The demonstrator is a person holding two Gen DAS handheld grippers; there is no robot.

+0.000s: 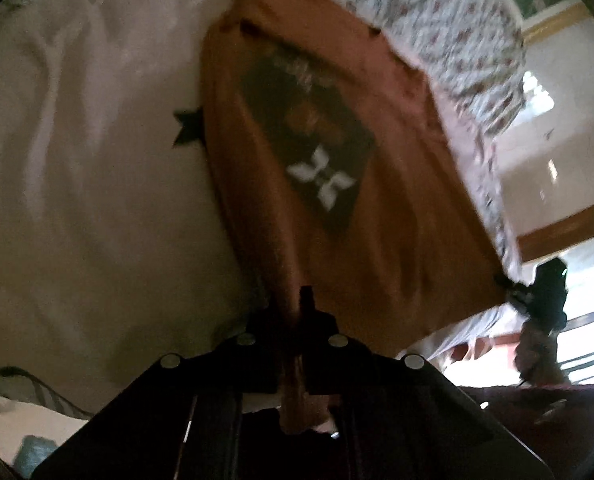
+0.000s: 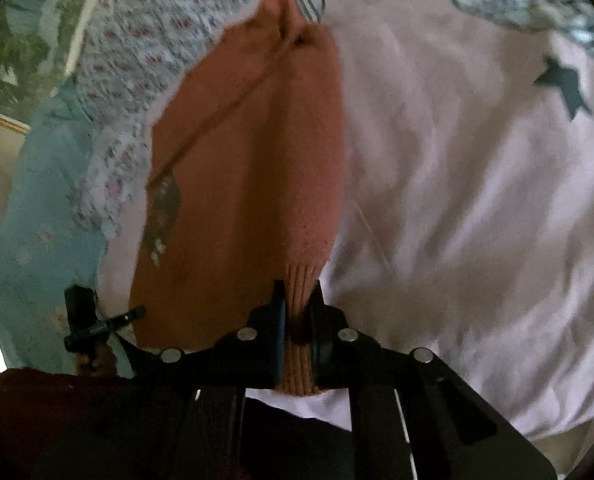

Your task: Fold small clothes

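An orange small garment (image 1: pixel 377 208) with a dark printed patch and a white flower mark lies over a pale pink sheet (image 1: pixel 97 184). My left gripper (image 1: pixel 297 304) is shut on a gathered fold of its edge. In the right wrist view the same orange garment (image 2: pixel 257 160) hangs stretched from my right gripper (image 2: pixel 299 300), which is shut on its ribbed hem. The right gripper (image 1: pixel 537 296) also shows at the garment's far corner in the left wrist view, and the left gripper (image 2: pixel 93 320) at lower left in the right wrist view.
A floral quilt (image 1: pixel 437 20) lies beyond the garment. The pink sheet (image 2: pixel 477 200) carries dark star prints (image 2: pixel 561 84). A light blue cloth (image 2: pixel 45 220) lies at left. A room wall and wooden trim (image 1: pixel 569 228) show at right.
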